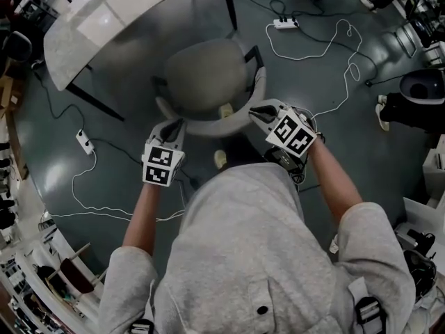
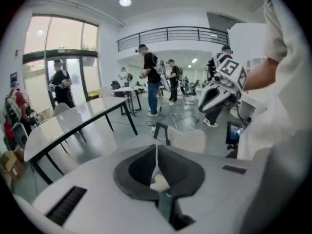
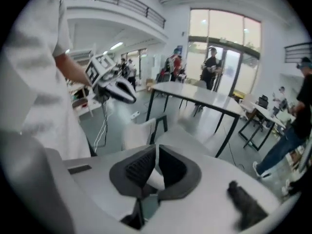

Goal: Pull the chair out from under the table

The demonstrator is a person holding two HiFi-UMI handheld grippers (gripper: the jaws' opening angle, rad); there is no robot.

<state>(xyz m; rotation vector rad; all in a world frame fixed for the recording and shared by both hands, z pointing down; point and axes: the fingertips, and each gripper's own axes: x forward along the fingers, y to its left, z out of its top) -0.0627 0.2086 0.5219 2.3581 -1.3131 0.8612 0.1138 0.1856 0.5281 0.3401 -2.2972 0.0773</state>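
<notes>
Chair (image 1: 205, 82) looks pretty much clear of the surface (image 1: 104, 26). Your left tool (image 1: 174, 126) and right tool (image 1: 259, 111) hover at its backrest (image 1: 212, 125), both clenched empty. Open up before regripping, then pull evenly.

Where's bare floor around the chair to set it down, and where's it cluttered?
Bare floor: between chair and the white cable at picture right; between chair and table leg at left. Crowded: power strip and cables lower left.

table (image 1: 104, 19) ahead, pwr strip (image 1: 286, 24) r
</notes>
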